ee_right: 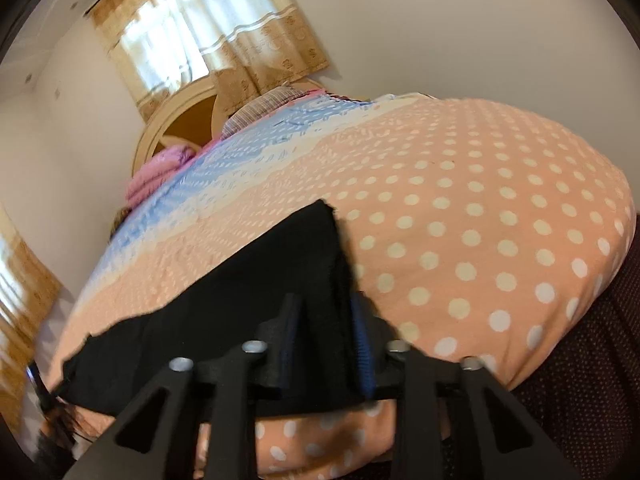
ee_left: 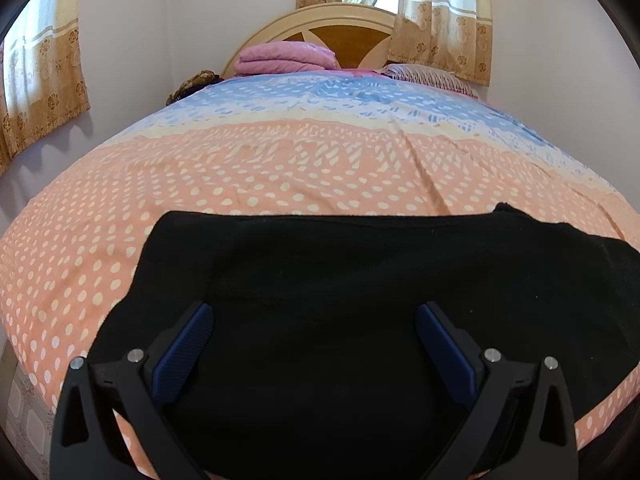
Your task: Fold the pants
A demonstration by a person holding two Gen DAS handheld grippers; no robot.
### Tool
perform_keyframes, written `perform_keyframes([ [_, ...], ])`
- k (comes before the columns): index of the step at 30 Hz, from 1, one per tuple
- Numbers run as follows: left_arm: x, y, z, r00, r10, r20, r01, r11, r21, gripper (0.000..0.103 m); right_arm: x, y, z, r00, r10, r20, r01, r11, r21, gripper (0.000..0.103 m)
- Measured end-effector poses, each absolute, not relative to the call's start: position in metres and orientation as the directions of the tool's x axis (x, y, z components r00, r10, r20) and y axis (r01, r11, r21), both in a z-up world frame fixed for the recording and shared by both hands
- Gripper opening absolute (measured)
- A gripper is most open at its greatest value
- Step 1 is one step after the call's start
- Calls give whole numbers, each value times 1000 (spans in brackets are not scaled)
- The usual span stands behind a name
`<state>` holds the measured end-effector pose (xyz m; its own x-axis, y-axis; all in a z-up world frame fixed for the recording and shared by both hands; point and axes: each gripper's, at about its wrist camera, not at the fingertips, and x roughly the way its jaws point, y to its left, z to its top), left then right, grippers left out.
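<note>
Black pants flat on bed, near foot edge, folded into wide slab running side to side. Far edge straight and parallel to foot edge; left end angled, right end with small raised corner.

Left gripper over middle of pants, jaws wide apart, nothing between the blue pads. Contact with cloth: cannot tell.

Right gripper at right end of pants, jaws narrowed around end edge of the fold, cloth filling gap between pads. Looks clamped, though view blurred and skewed, so firmness of grip not certain. Pants end standing slightly proud of sheet there.

Open room: large stretch of bare dotted sheet beyond far edge of pants, up to blue band. More bare sheet off right end toward right edge of bed, and a strip off left end toward left edge. Thin strip only between pants and foot edge.

Head end: pink folded blanket and striped pillow against headboard, well apart from pants. Curtains behind headboard and on left wall.
</note>
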<state>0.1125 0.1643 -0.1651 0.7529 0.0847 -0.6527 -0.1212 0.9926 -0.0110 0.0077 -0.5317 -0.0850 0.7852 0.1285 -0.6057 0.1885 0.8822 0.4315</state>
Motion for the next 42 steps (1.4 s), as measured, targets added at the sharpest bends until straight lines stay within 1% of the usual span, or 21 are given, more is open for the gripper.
perform_keyframes([
  [2, 111, 164, -165, 755, 84, -650, -117, 993, -8, 103, 5, -540, -87, 793, 174, -584, 181, 848, 498, 14],
  [3, 111, 164, -165, 756, 82, -650, -114, 993, -7, 103, 3, -541, -88, 793, 178, -582, 183, 842, 507, 13],
  [8, 112, 163, -166, 757, 79, -648, -106, 994, -2, 103, 1, -521, -75, 807, 165, -568, 168, 857, 488, 12],
  [14, 110, 163, -168, 764, 76, -641, -98, 995, 1, 103, -5, -469, -28, 833, 209, -513, 56, 889, 454, 11],
  [19, 109, 162, -169, 769, 75, -635, -101, 995, -4, 103, -6, -417, 0, 829, 263, -493, -47, 912, 407, 11],
  [23, 107, 162, -168, 771, 66, -633, -97, 995, -15, 103, 2, -376, 9, 808, 313, -499, -117, 915, 385, 11],
  [29, 103, 162, -167, 778, 48, -627, -90, 995, -37, 103, 21, -328, 8, 767, 376, -520, -194, 908, 371, 11],
  [36, 101, 160, -168, 783, 37, -621, -82, 996, -44, 103, 45, -266, -2, 709, 447, -545, -284, 889, 359, 11],
  [42, 95, 162, -159, 793, 3, -609, -74, 993, -91, 103, 66, -209, -18, 647, 499, -576, -366, 867, 338, 11],
])
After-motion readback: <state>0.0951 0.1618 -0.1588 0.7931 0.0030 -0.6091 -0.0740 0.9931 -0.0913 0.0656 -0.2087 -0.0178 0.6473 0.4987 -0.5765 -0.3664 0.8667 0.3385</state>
